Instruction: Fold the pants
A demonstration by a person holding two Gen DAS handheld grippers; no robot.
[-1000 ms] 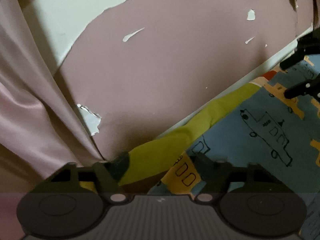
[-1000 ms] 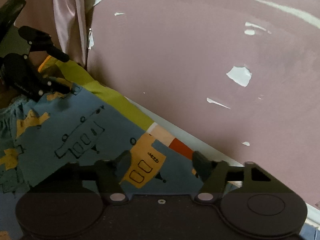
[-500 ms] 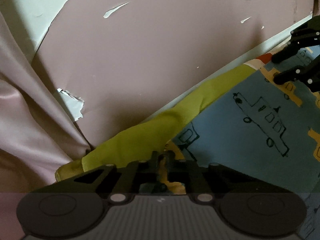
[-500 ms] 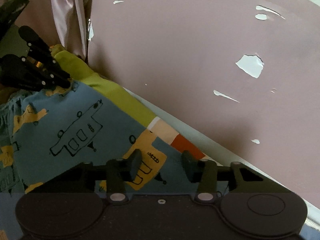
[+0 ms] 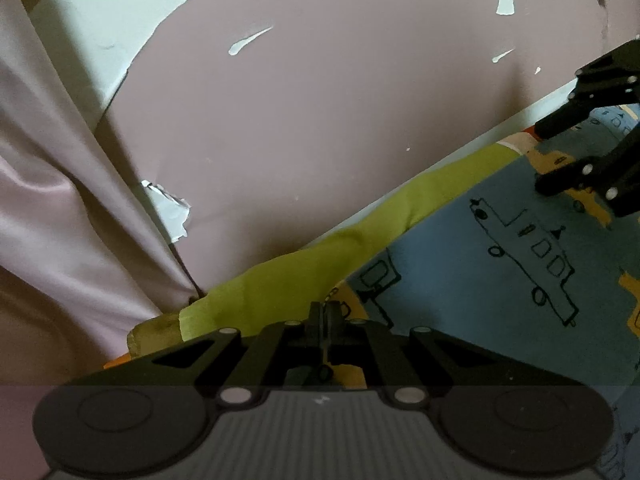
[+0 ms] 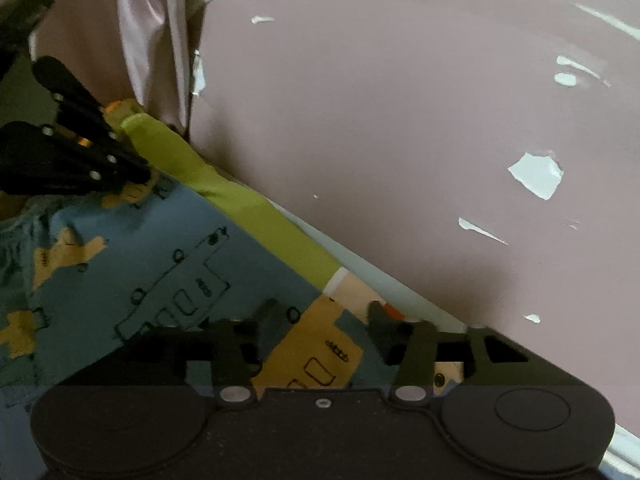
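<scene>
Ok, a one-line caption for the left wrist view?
Left tongs shut on the printed pants beside the green band, right tongs opening farther along.

Matt printed cloth pants (image 5: 460, 240); peeling painted wall (image 5: 320, 100)

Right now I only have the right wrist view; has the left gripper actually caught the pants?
Observer: Yes. The left wrist view shows the left gripper shut, the pants' printed edge pinched between its jaws.
Operator: How does my gripper look from there?
Observer: The right gripper shows side-on, jaws opening over the pants' far corner, no cloth pinched between them.
</scene>
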